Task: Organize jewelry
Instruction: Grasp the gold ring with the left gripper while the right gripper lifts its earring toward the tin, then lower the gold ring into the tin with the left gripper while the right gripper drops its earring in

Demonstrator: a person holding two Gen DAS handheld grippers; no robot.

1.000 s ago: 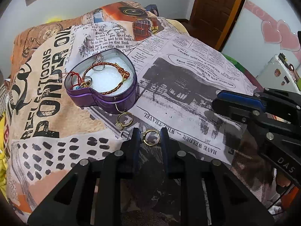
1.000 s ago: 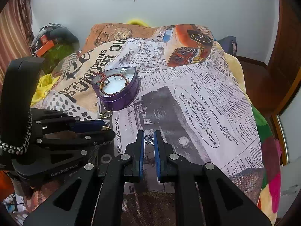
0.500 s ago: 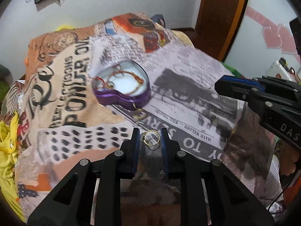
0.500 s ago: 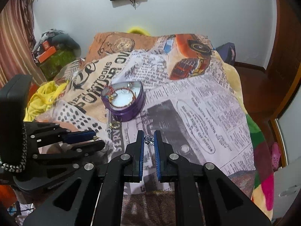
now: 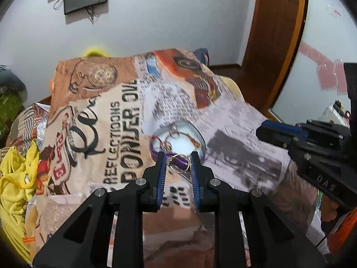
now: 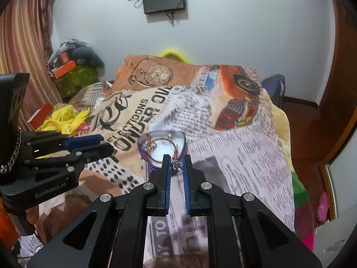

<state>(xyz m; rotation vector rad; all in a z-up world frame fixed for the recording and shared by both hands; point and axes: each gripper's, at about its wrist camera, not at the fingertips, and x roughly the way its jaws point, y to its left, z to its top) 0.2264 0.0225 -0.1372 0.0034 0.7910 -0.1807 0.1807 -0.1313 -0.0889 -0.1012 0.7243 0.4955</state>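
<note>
Two pieces held aloft: left tongs (image 5: 179, 164) pinch gold ring (image 5: 179, 163), right tongs (image 6: 177, 166) pinch silver charm (image 6: 177, 165); both aimed at tin (image 6: 164, 144), I judge for dropping.

Gold ring (image 5: 179, 163) and silver charm (image 6: 177, 165) aloft before purple heart-shaped tin (image 5: 178, 139) of bracelets.

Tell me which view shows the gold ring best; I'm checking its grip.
Left wrist view: the gold ring sits face-on between the left tongs. The right wrist view shows those tongs side-on, ring barely visible.
</note>
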